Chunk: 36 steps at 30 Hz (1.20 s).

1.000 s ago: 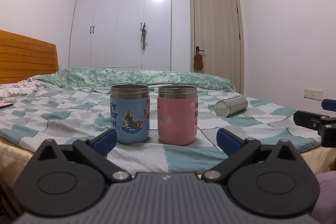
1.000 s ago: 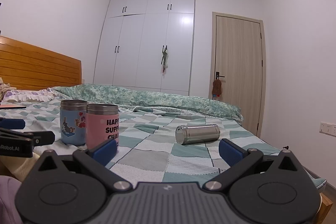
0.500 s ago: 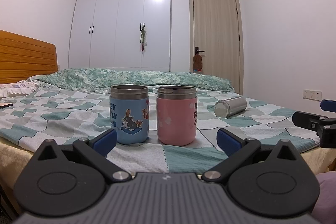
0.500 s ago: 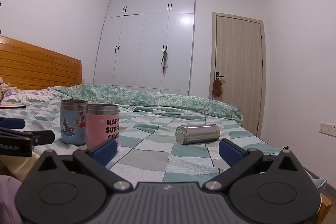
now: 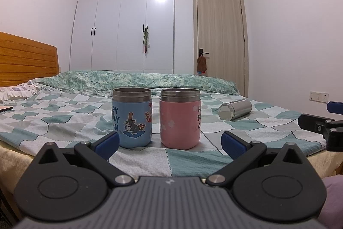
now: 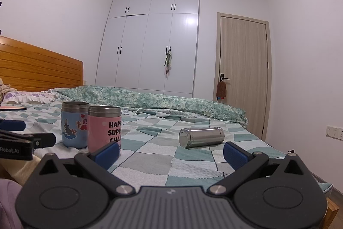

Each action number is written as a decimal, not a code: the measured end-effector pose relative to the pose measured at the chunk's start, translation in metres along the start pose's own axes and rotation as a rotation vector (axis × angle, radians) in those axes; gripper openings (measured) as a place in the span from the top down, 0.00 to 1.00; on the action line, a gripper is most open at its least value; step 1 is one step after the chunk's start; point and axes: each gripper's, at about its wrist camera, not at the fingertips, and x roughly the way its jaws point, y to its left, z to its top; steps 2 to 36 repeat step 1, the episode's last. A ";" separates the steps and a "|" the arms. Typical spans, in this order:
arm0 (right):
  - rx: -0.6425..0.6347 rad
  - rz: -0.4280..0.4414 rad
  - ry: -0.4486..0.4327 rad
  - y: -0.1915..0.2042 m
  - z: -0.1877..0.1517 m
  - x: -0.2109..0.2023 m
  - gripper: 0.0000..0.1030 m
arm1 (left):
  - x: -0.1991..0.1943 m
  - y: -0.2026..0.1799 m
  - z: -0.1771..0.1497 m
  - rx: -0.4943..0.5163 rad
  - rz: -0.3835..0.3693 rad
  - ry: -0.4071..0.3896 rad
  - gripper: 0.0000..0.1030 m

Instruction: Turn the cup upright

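A plain steel cup [image 6: 201,137] lies on its side on the checked bedspread; it also shows at the right of the left wrist view [image 5: 235,109]. A blue cartoon cup [image 5: 132,117] and a pink cup [image 5: 180,118] stand upright side by side, also seen in the right wrist view as blue [image 6: 74,124] and pink [image 6: 104,128]. My left gripper [image 5: 170,143] is open and empty, just short of the two upright cups. My right gripper [image 6: 170,152] is open and empty, short of the lying steel cup.
The bed [image 6: 150,164] has a wooden headboard [image 6: 38,70] at the left and a rolled green quilt [image 6: 150,100] at the back. A white wardrobe [image 6: 150,42] and a door [image 6: 242,78] stand behind. The bed's near edge is right below both grippers.
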 end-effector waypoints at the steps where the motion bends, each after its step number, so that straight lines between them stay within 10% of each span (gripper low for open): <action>1: 0.000 0.000 0.000 0.000 0.000 0.000 0.00 | 0.000 0.000 0.000 0.000 0.000 0.001 0.00; 36: 0.000 0.000 0.000 0.000 0.000 0.000 0.00 | 0.000 0.000 0.000 0.000 0.000 0.001 0.00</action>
